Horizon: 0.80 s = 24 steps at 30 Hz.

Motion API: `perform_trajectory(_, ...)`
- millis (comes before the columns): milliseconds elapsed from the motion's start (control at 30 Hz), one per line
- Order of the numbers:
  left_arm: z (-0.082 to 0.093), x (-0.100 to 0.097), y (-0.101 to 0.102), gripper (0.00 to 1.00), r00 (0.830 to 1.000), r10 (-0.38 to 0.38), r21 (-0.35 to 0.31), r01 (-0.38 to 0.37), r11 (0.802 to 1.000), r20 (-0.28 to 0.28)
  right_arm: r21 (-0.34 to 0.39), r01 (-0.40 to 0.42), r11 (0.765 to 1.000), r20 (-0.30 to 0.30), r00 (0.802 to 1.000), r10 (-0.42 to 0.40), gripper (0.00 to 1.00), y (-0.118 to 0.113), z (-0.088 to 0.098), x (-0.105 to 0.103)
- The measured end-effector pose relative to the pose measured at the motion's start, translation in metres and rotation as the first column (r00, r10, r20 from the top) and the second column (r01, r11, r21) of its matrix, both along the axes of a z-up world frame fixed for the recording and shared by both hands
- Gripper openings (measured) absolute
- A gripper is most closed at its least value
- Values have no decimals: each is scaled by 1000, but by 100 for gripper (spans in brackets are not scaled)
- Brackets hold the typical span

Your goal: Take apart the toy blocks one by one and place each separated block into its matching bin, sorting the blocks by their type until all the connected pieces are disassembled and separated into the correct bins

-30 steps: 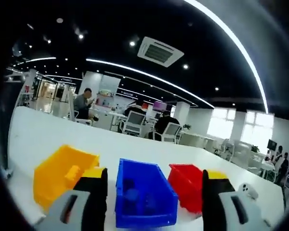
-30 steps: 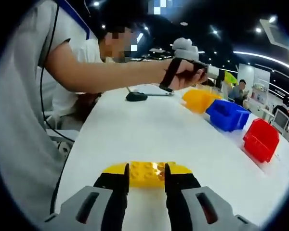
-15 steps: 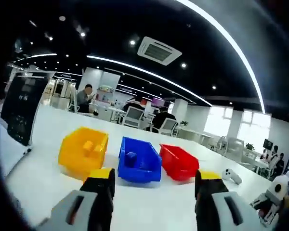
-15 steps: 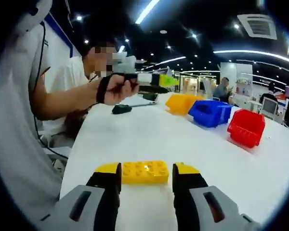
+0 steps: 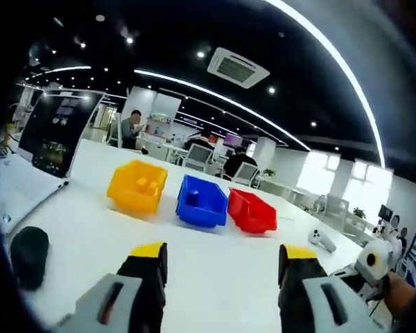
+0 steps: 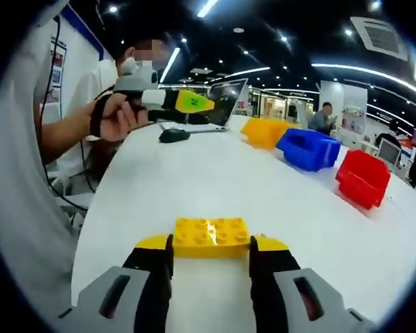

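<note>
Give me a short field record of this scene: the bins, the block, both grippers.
bins: yellow plastic bin, blue plastic bin, red plastic bin, in a row on the white table
block: yellow studded toy brick between the right gripper jaws
left gripper: jaws apart, nothing between them
bin contents: a block in yellow and in blue

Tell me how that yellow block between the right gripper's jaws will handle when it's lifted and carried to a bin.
The yellow block looks like rigid moulded plastic, so it should stay stiff. Its glossy sides may slip between the right gripper's tips. It is probably light, and its flat, boxy shape shouldn't roll on the table.
</note>
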State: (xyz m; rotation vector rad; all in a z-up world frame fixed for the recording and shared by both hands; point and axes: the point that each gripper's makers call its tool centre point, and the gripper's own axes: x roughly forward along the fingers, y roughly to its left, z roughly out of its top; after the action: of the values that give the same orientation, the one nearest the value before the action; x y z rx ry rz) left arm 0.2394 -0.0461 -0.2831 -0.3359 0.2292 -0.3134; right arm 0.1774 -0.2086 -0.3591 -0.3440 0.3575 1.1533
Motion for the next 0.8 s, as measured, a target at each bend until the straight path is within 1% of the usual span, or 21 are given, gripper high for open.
perform_trajectory(67, 1, -3, -1, 38, 1000, 0, -1, 0, 1000, 0, -9, -3, 1000, 4, 1000, 3, 44, 2, 0, 0)
perform_trajectory(100, 2, -5, -3, 38, 1000, -6, 1, 6, 1000, 1, -10, -6, 1000, 3, 1000, 6, 44, 3, -1, 1)
perform_trajectory(167, 5, -6, -3, 44, 1000, -4, 31, 4, 999, 22, -10, -17, 1000, 4, 1000, 17, 44, 6, 1, 1)
perform_trajectory(200, 5, -6, -4, 43, 1000, -11, 50, 10, 999, 27, -5, -25, 1000, 6, 1000, 25, 44, 8, 4, 1)
perform_trajectory(233, 6, -7, -4, 39, 999, -14, 57, 13, 998, 29, 6, -34, 999, 11, 999, 34, 44, 11, 8, 3)
perform_trajectory(300, 12, -10, -6, 18, 998, -30, 71, 26, 997, 55, 13, -45, 999, 14, 999, 45, 44, 16, 13, 6)
perform_trajectory(333, 14, -12, -5, 7, 996, -45, 110, 37, 993, 71, 15, -51, 999, 22, 998, 51, 44, 19, 17, 8)
perform_trajectory(367, 14, -13, -4, 4, 996, -43, 122, 34, 992, 76, 15, -54, 998, 26, 998, 54, 44, 20, 18, 9)
perform_trajectory(467, 18, -18, 8, 3, 996, 3, 153, -17, 988, 92, 22, -85, 996, 69, 994, 84, 44, 32, 38, 23)
perform_trajectory(533, 20, -22, 14, 3, 995, 15, 134, -28, 991, 100, 27, -104, 994, 97, 990, 101, 44, 38, 52, 30)
perform_trajectory(567, 22, -24, 17, 3, 994, 22, 127, -35, 991, 107, 43, -120, 992, 126, 985, 114, 44, 45, 69, 36)
perform_trajectory(633, 22, -27, 22, 3, 993, 28, 125, -43, 991, 112, 76, -141, 987, 153, 980, 128, 44, 53, 92, 43)
perform_trajectory(667, 21, -28, 24, 3, 993, 29, 125, -43, 991, 111, 88, -145, 986, 163, 978, 129, 44, 56, 100, 46)
perform_trajectory(733, 20, -31, 26, 3, 994, 27, 121, -39, 992, 103, 118, -159, 980, 181, 974, 136, 44, 64, 121, 55)
perform_trajectory(800, 18, -34, 26, 3, 996, 14, 114, -24, 993, 94, 127, -173, 977, 201, 969, 146, 44, 74, 139, 70)
